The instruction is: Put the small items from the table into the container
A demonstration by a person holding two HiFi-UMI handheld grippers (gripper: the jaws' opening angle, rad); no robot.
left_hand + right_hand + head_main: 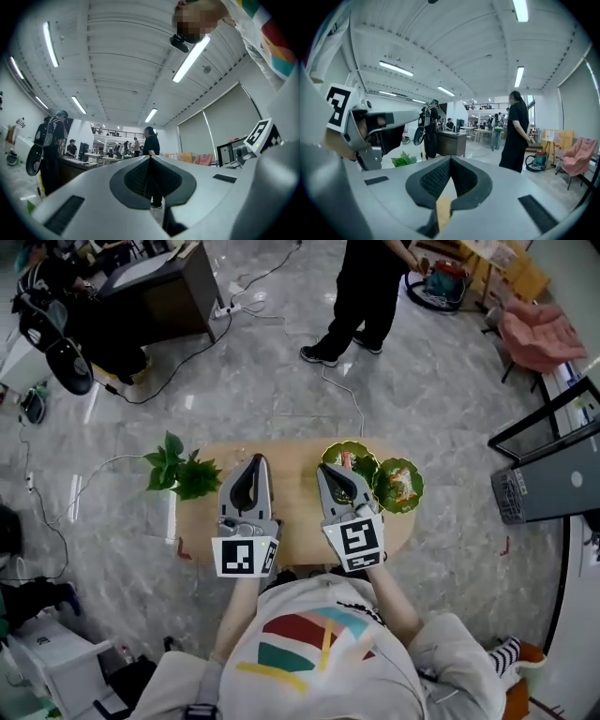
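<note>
The place is an open-plan office or lab hall. It has a polished marble floor with trailing cables, a dark desk at eleven o'clock and a pink armchair at two o'clock. Strip lights line the ceiling, and people at workstations sit below a mezzanine.
</note>
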